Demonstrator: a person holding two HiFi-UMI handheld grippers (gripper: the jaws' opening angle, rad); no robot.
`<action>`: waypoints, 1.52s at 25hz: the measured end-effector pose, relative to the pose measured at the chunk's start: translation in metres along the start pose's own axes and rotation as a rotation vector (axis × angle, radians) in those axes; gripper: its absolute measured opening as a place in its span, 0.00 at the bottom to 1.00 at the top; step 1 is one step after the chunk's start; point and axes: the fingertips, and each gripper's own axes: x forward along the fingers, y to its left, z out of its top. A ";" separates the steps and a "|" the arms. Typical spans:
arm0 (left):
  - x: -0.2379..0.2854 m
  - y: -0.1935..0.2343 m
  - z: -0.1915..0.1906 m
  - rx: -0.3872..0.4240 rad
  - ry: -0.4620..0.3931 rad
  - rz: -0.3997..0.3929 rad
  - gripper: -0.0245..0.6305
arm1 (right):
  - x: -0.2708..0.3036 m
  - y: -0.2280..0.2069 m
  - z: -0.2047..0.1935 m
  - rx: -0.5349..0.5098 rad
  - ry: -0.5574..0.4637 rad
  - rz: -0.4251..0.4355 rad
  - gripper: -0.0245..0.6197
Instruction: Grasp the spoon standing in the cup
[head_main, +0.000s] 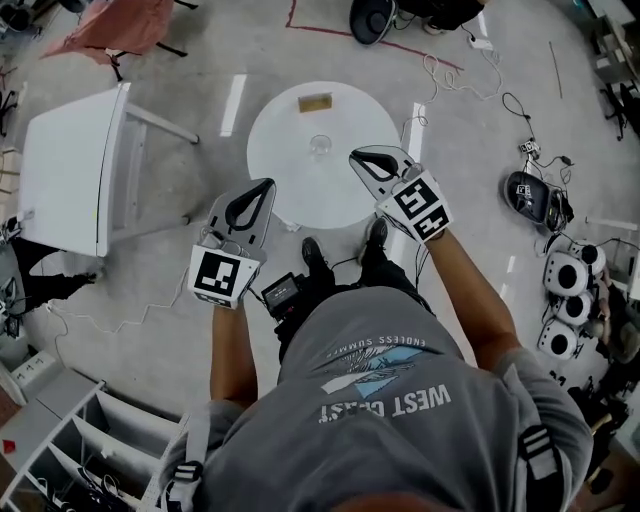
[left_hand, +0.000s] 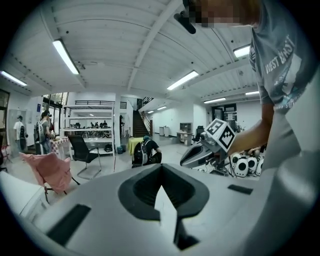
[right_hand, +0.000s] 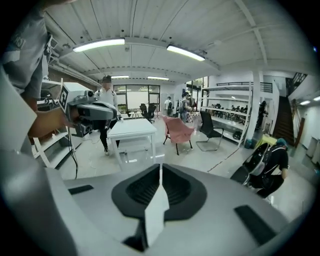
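A small clear cup (head_main: 320, 145) stands near the middle of the round white table (head_main: 285, 190); I cannot make out a spoon in it. My left gripper (head_main: 266, 186) hovers at the table's near left edge, jaws closed together and empty. Over the table's right side, just right of the cup, my right gripper (head_main: 356, 157) is also shut and empty. Both gripper views look level across the room, with the cup hidden. In the left gripper view the closed jaws (left_hand: 161, 169) fill the foreground, the right gripper (left_hand: 207, 147) beyond. The right gripper view shows the left gripper (right_hand: 87, 112).
A small wooden block (head_main: 315, 102) lies at the table's far edge. A white square table (head_main: 70, 170) stands to the left, a pink chair (head_main: 110, 25) behind it. Cables (head_main: 450, 75) and round devices (head_main: 565, 275) litter the floor on the right. Shelving (head_main: 60, 450) is at bottom left.
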 end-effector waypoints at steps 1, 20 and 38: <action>-0.001 -0.001 -0.002 -0.008 0.003 0.007 0.04 | 0.006 0.000 -0.006 -0.001 0.018 0.013 0.04; -0.028 -0.012 -0.052 -0.142 0.088 0.108 0.04 | 0.106 0.004 -0.096 -0.143 0.246 0.151 0.14; -0.028 -0.012 -0.075 -0.230 0.117 0.142 0.04 | 0.146 -0.001 -0.135 -0.331 0.356 0.161 0.14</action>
